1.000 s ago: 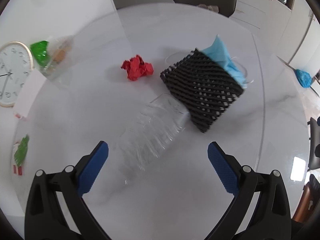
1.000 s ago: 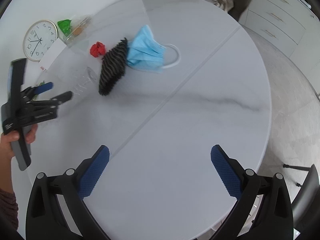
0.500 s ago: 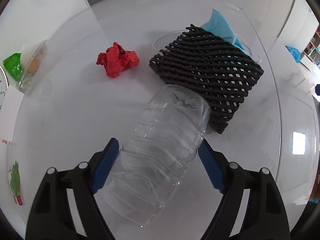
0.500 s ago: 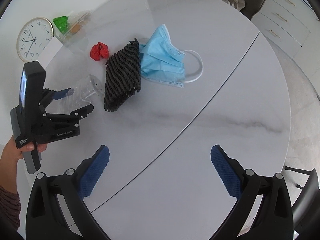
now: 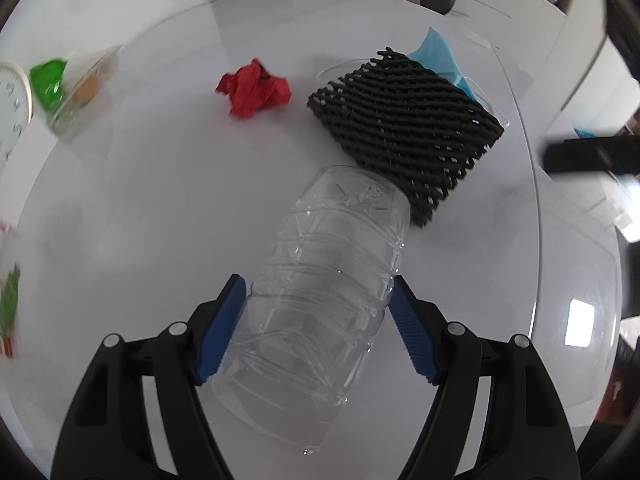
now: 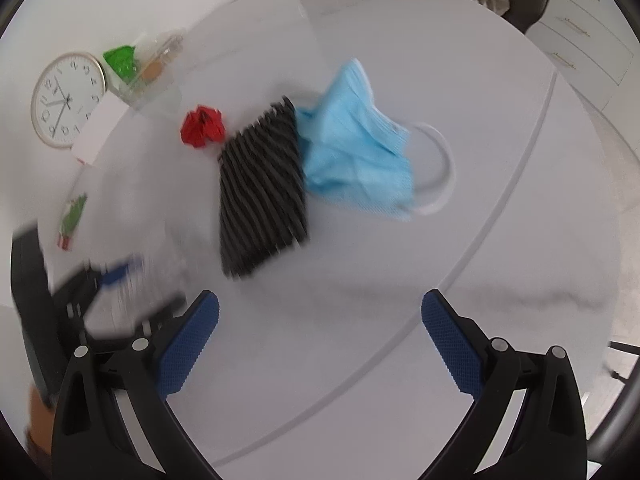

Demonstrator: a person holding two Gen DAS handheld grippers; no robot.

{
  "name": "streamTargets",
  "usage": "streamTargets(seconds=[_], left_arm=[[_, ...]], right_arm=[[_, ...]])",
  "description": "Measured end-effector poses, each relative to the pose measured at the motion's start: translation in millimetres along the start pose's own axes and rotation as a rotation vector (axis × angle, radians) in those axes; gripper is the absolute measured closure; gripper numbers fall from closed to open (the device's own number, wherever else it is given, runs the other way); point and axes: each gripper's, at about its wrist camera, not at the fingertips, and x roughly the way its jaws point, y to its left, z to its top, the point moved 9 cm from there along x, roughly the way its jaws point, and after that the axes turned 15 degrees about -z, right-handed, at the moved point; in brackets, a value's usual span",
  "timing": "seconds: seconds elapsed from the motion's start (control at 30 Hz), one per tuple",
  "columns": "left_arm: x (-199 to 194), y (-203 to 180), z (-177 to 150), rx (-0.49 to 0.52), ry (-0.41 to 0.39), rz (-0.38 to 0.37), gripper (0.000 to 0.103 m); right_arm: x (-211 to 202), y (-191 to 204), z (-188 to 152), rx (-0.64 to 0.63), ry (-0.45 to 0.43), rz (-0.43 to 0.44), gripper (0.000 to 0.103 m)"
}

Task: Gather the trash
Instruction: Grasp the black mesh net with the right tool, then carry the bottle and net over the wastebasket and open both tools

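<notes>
- The left gripper (image 5: 316, 320) has just been closing its jaws around the clear plastic bottle (image 5: 332, 288); the bottle lies between the blue pads (image 5: 220, 328) and both pads now seem to touch its ribbed sides, so I judge the grip is made or almost made
- A second ago the same jaws stood wide above the bottle, which looked small and farther away; now it fills the lower centre of the left wrist view
- For the task this means that the first piece of trash is about to be lifted, while the rest is not yet collected
- The bottle lies on its side on the white round table (image 5: 160, 184), and its far end touches the black foam net (image 5: 404, 128)
- The red crumpled paper (image 5: 256, 88) is in the upper centre, apart from the net; the blue face mask (image 5: 436, 56) shows only as a corner behind the net
- The right gripper (image 6: 320, 340) holds nothing and its jaws stand wide over bare table in the lower part of its frame
- The right wrist view shows the whole face mask (image 6: 356, 152) with its ear loop, lying just beside the net (image 6: 260, 192); it also shows the wall clock (image 6: 68, 100) at upper left
- In that view the left gripper and bottle are only a blur at lower left, so the grip cannot be judged there
</notes>
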Motion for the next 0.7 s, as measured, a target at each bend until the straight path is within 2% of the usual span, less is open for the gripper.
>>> streamTargets(seconds=[0.07,0.2,0.33,0.37,0.4,0.5,0.57,0.7], left_arm=[[-2.8,6.8,-2.7,-0.030,-0.007,-0.001,0.032],[-16.3,5.0,-17.9,-0.089,-0.040,0.009,0.032],[-30.6,5.6,-30.5,-0.132,-0.073,0.089,0.032],[-33.5,4.2,-35.2,-0.142,-0.081,0.104,0.032],[-37.0,3.6,-38.6,-0.157,-0.091,0.117,0.032],[-45.0,1.7,-46.4,-0.207,-0.111,0.111,0.032],[-50.5,-0.5,-53.3,-0.242,-0.123,0.088,0.032],[-55.2,-5.0,-56.5,-0.279,-0.140,0.066,0.032]], right_arm=[[3.9,7.3,8.7,0.020,0.000,0.019,0.003],[17.8,21.3,16.5,0.056,0.037,0.057,0.017],[27.5,31.5,20.2,0.096,0.052,0.090,0.032],[30.0,34.1,21.1,0.100,0.057,0.094,0.041],[31.8,36.5,20.7,0.103,0.063,0.098,0.054],[35.6,42.6,19.5,0.104,0.079,0.127,0.084],[32.6,45.1,17.4,0.098,0.075,0.160,0.089],[18.8,44.4,11.3,0.049,0.040,0.163,0.090]])
